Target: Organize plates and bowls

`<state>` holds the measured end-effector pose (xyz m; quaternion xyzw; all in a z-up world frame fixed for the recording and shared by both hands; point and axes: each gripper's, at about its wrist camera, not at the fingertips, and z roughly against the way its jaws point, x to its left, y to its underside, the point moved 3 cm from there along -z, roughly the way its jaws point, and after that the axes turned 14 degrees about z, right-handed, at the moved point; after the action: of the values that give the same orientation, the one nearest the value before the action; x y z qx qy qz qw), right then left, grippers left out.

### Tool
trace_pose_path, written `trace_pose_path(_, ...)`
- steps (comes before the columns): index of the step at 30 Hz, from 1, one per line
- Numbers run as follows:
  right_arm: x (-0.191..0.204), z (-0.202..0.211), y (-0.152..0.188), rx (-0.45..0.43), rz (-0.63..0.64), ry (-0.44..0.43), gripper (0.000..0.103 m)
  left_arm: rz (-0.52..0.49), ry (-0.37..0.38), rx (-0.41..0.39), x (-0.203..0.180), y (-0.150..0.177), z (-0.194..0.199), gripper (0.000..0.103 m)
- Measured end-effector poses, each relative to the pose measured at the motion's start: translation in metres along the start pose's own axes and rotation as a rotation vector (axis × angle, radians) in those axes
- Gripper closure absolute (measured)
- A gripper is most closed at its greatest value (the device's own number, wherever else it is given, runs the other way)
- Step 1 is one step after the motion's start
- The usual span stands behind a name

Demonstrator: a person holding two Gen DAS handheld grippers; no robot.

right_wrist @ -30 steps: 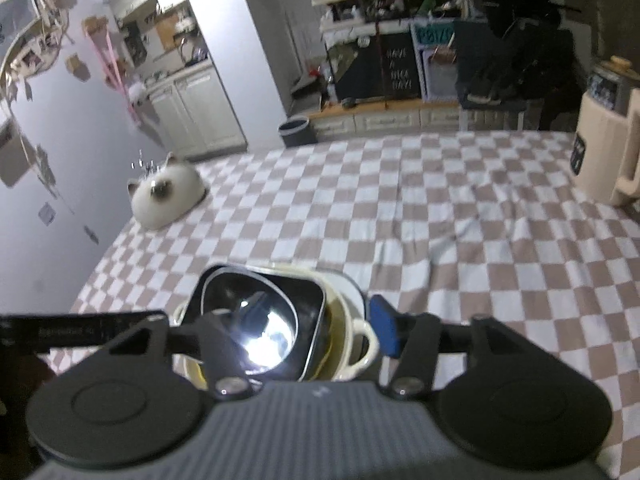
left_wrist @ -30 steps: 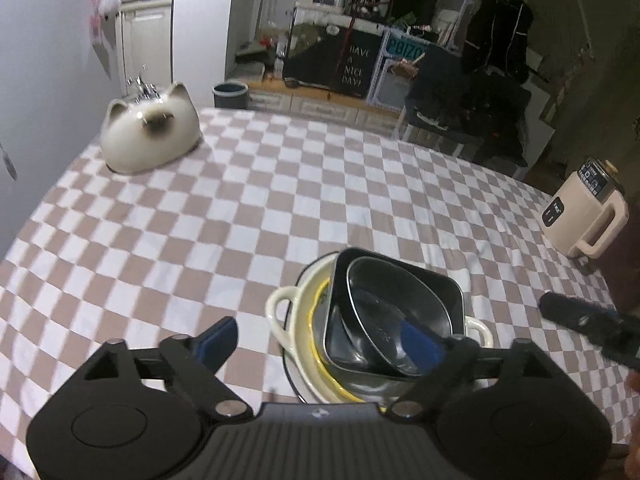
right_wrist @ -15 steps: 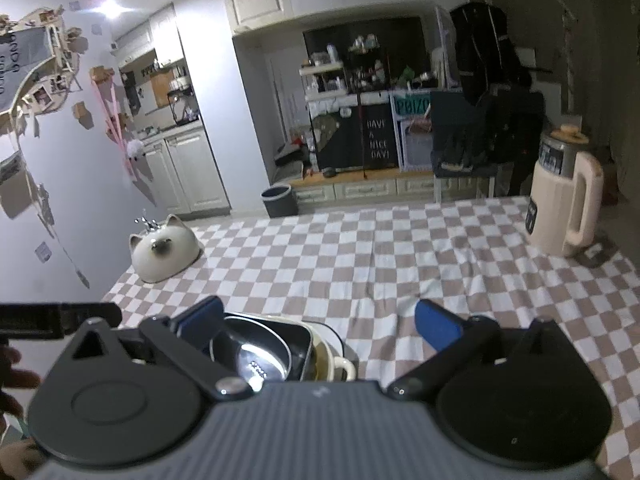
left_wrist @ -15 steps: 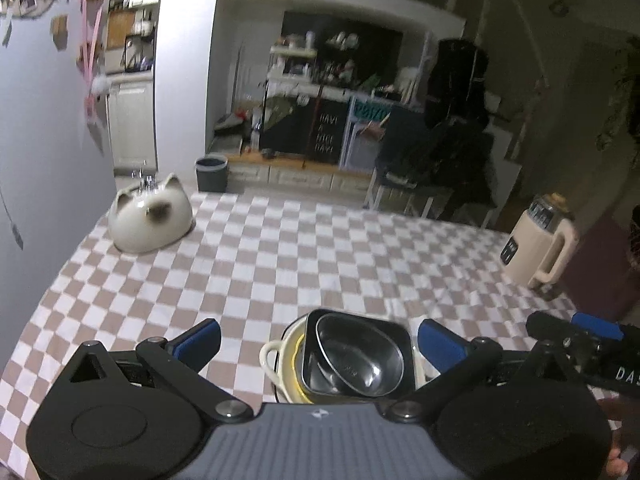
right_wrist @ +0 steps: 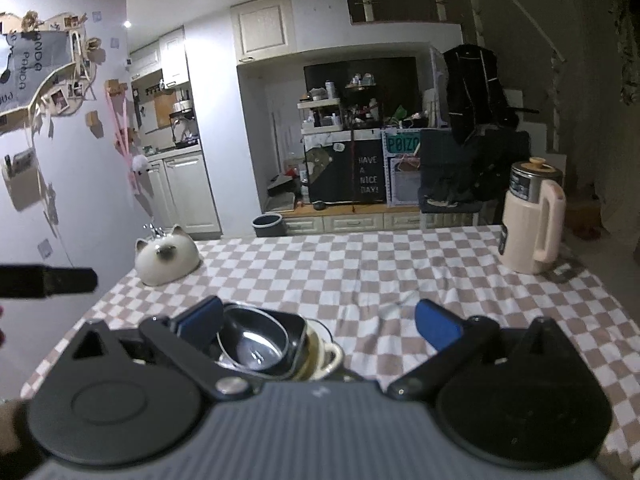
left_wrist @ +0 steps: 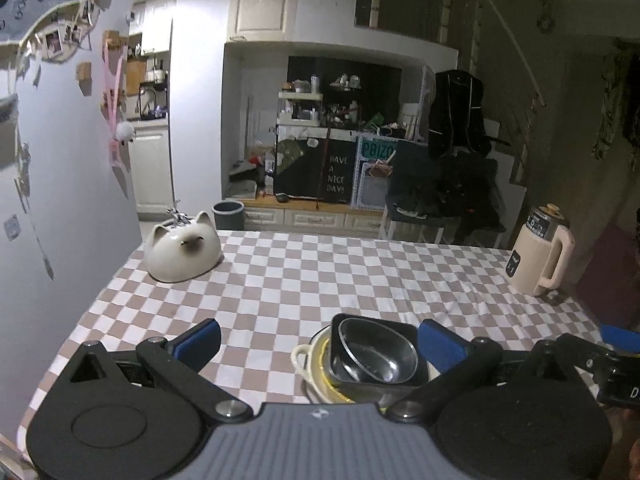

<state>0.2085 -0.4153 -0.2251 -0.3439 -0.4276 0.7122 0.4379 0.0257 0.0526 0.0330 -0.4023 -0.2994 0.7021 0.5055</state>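
Note:
A stack of dishes stands near the table's front edge: a shiny steel bowl [left_wrist: 376, 354] inside a black square bowl [left_wrist: 404, 380], inside a cream two-handled dish [left_wrist: 304, 358] with a yellow rim. The stack also shows in the right wrist view, with the steel bowl [right_wrist: 256, 346] on top. My left gripper [left_wrist: 320, 340] is open and empty, raised above and behind the stack. My right gripper [right_wrist: 318, 320] is open and empty, to the right of the stack.
A cat-shaped ceramic bowl [left_wrist: 182, 246] lies upside down at the table's far left. A cream kettle [left_wrist: 540, 252] stands at the far right. The table has a brown and white checked cloth [left_wrist: 340, 272]. A wall runs along the left.
Both grippers have risen and pulled back from the stack. Both have opened wider. The stack has stayed in place.

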Motion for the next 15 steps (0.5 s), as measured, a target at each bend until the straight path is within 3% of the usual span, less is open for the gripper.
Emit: trace_pose_path(15,0.011,0.016,0.027,0.016,0.064,0.082,0.0,-0.126,-0.057,-0.014,0.004,0.049,0.019,0.0)
